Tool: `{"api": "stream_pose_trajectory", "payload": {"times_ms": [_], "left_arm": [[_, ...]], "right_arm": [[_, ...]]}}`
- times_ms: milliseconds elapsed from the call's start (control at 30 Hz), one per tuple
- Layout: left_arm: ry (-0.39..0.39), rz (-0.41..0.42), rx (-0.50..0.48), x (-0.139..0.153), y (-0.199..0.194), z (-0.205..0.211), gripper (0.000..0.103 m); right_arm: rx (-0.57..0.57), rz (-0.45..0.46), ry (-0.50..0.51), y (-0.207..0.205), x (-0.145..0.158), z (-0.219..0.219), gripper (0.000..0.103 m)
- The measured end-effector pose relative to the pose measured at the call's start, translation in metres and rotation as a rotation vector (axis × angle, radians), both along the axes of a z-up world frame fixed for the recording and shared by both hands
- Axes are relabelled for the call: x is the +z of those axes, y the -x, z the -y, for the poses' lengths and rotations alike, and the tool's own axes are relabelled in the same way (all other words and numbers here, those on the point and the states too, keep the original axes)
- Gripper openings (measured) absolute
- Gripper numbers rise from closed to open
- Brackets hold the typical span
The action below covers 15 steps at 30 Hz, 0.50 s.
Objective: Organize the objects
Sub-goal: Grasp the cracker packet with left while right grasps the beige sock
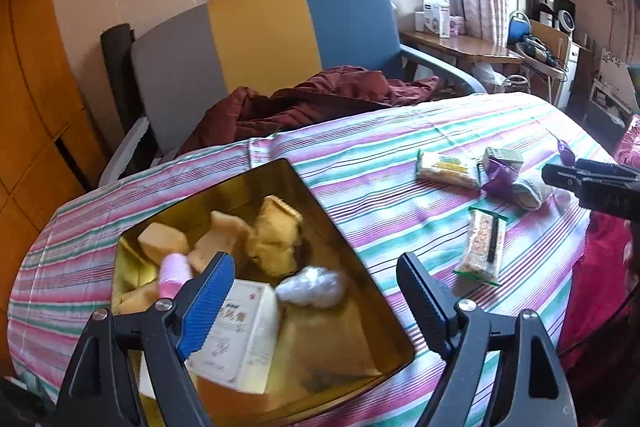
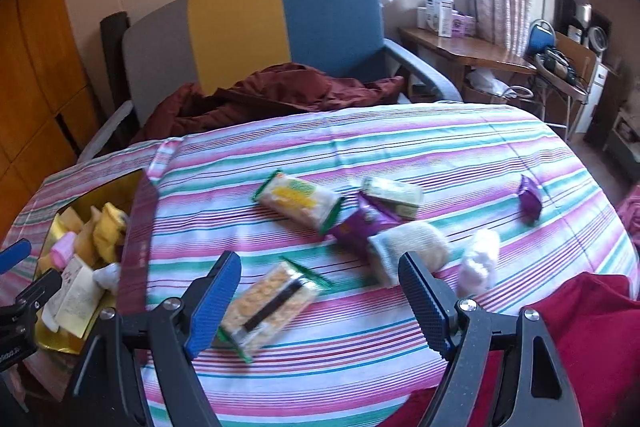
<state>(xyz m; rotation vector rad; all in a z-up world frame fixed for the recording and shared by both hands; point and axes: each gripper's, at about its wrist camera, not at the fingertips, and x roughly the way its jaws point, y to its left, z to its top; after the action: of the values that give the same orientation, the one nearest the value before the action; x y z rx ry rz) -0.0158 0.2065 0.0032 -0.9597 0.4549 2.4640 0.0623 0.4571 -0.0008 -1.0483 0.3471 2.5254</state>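
Note:
A gold tin [image 1: 224, 195] lies on the striped bedspread [image 2: 400, 147]. It holds yellow packets [image 1: 276, 235], a pink roll [image 1: 174, 275], a white box [image 1: 244, 339] and a white wad [image 1: 312, 287]. My left gripper [image 1: 316, 267] hovers open over the tin with nothing between its fingers. My right gripper [image 2: 320, 263] is open above a black-striped snack pack [image 2: 272, 307], apart from it. Loose beyond it lie a yellow cracker pack [image 2: 298, 201], a green-white box [image 2: 394, 195], purple packets [image 2: 360, 227], a cream sock [image 2: 416, 247] and a white rolled sock [image 2: 480, 259].
A chair [image 2: 280, 27] with a grey, yellow and blue back stands behind the bed, with a maroon garment [image 2: 272, 91] on its seat. A wooden desk [image 2: 460, 47] is at the back right. Red cloth [image 2: 592, 339] lies at the near right, and a wooden wardrobe [image 1: 28, 107] is on the left.

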Motion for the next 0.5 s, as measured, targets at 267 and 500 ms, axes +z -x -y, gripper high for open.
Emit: {"api": "stream_pose_trajectory", "payload": {"times_ms": [267,500], "left_arm": [[0.013,0.004,-0.052,-0.002,-0.001,-0.028,0.085],[0.007,0.056,-0.093,-0.013,0.001,-0.052,0.085]], "right_arm": [[-0.053,-0.005,-0.015,0.001,0.006,-0.035,0.083],[-0.145,-0.016,0.011,0.005,-0.001,-0.073,0.083]]}}
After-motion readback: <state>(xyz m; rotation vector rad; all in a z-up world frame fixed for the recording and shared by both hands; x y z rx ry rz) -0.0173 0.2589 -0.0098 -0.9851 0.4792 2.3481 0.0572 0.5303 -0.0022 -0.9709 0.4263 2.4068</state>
